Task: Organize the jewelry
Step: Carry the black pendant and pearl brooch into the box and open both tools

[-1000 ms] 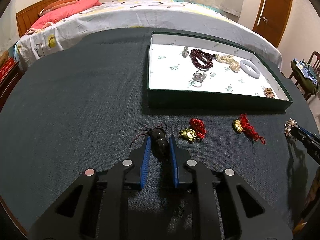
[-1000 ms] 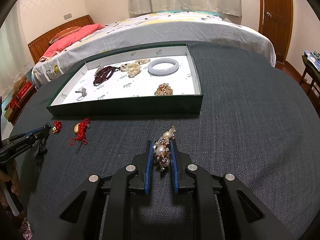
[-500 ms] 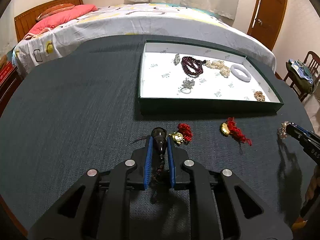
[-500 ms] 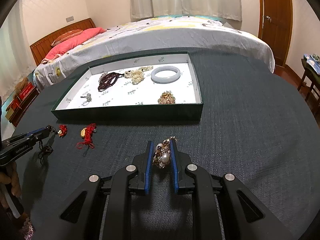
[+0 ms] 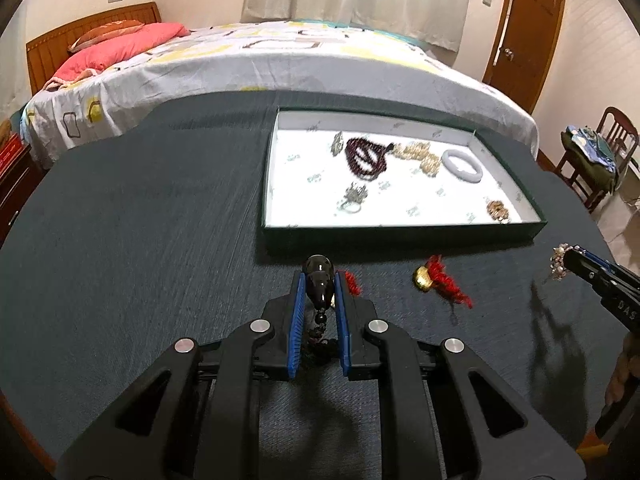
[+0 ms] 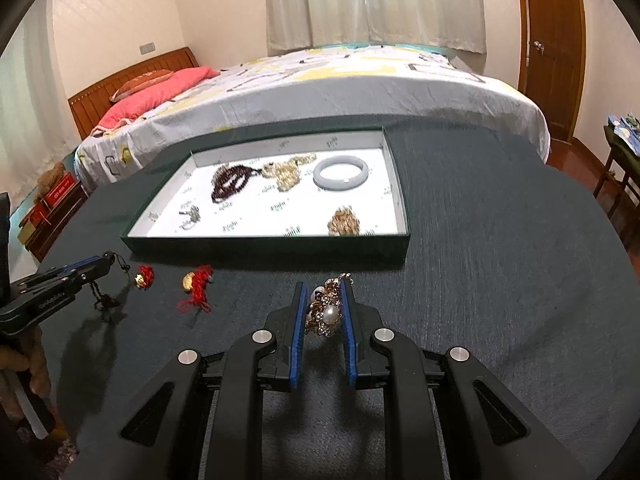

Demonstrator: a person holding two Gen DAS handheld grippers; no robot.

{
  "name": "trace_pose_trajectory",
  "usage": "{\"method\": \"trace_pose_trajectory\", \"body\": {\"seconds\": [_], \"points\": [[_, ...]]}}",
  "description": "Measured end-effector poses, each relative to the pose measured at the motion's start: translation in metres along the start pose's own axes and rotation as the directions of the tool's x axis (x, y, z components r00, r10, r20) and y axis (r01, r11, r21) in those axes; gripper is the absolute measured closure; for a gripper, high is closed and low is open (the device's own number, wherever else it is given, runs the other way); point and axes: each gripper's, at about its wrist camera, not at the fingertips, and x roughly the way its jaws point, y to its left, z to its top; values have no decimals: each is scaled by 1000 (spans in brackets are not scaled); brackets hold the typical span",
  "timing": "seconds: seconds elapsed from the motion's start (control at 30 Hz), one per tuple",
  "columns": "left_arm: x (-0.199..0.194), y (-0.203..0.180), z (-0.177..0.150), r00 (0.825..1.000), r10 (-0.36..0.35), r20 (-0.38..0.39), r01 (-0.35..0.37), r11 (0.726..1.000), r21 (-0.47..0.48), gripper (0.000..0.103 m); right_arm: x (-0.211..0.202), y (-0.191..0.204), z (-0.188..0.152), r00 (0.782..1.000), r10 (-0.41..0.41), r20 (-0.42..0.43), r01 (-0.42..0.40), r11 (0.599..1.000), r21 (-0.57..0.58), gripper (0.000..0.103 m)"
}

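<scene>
My left gripper [image 5: 318, 280] is shut on a dark beaded pendant [image 5: 319, 282] and holds it above the dark table; its tassel hangs down between the fingers. My right gripper [image 6: 325, 294] is shut on a pearl and gold brooch [image 6: 326, 312], also lifted. The green tray [image 5: 400, 234] with a white floor lies ahead and holds a dark red bead bracelet [image 5: 365, 155], a pale bangle [image 5: 462, 164], pearl strands and small pieces. Two red-corded gold charms [image 6: 196, 282] [image 6: 144, 278] lie on the table in front of the tray.
A bed [image 5: 260, 60] stands beyond the round table. A chair with clothes [image 5: 592, 156] is at the right, a wooden door [image 5: 524, 28] behind it. The tray's front wall [image 6: 264, 246] stands between the grippers and the tray floor.
Both grippers have lifted with their pieces and moved back a little from the table surface. The pendant left the table and now hangs from the left gripper.
</scene>
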Motion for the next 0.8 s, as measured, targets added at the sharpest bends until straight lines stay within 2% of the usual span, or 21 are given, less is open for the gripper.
{"method": "trace_pose_trajectory", "body": {"seconds": [0.4,0.8], "points": [[-8,-27,39,994,-79,74,77,997,33,88,-7,16,43,994,61,94,-59,998,-23,86],[20,-61,90,982,-134,132,124,989,85,88,14,33,86,981,100,165,-91,994,-57,86]]}}
